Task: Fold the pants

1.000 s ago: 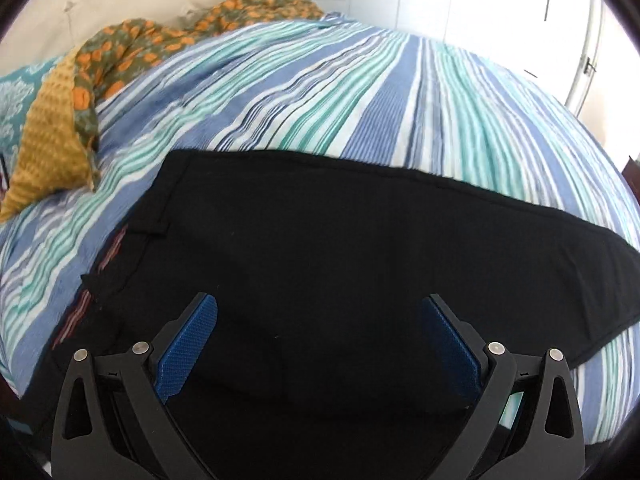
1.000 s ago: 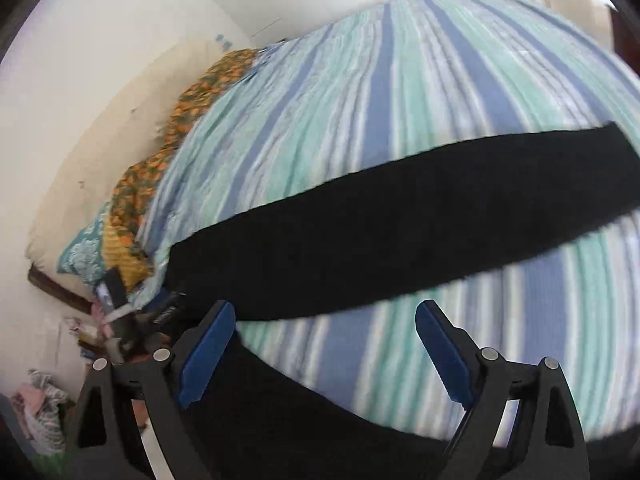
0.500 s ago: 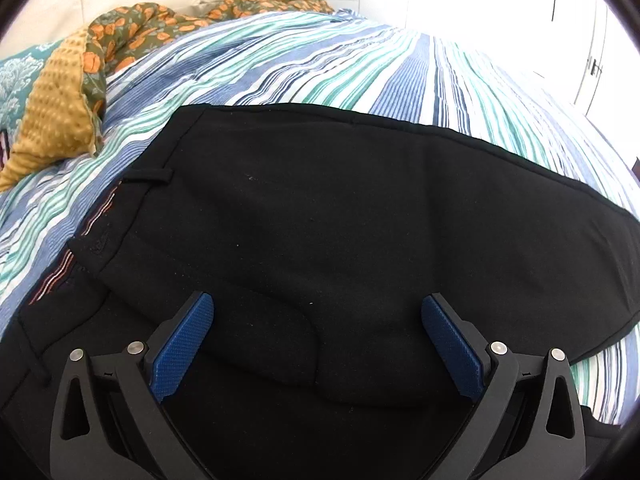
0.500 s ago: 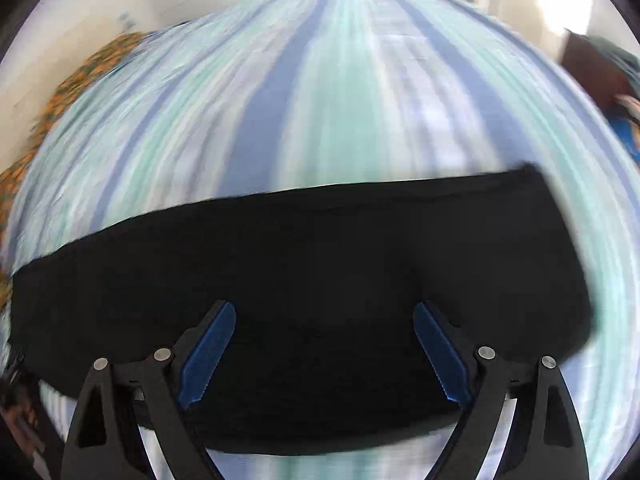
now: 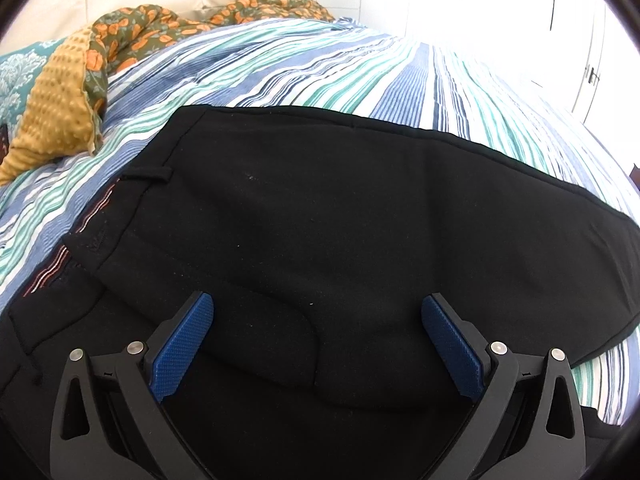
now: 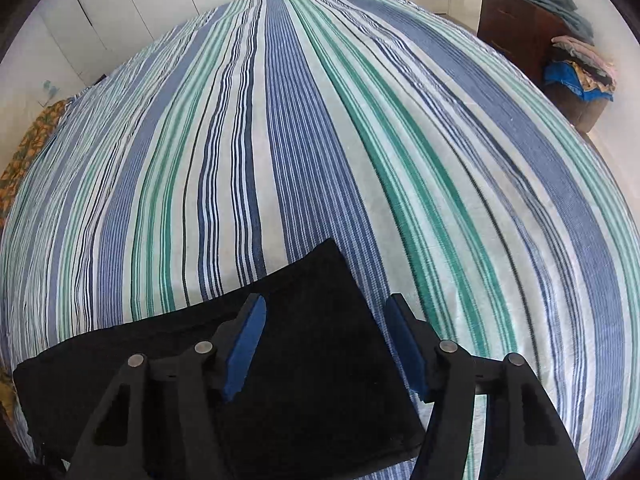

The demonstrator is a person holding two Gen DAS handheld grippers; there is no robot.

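The black pants (image 5: 340, 240) lay flat on the striped bed (image 5: 280, 64), long axis running across the bed's stripes, waistband (image 5: 96, 236) toward your left and the leg hem (image 6: 360, 320) toward your right. Your left claw (image 5: 317, 336) hovered over the seat area, spread wide and holding nothing. Your right claw (image 6: 322, 344) stood over the hem end, parted to a narrower gap with no cloth pinched between its pads. A mustard dotted blanket (image 5: 56, 112) lay near the waistband, apart from the pants. A dark wooden dresser (image 6: 520, 28) stood beyond the bed.
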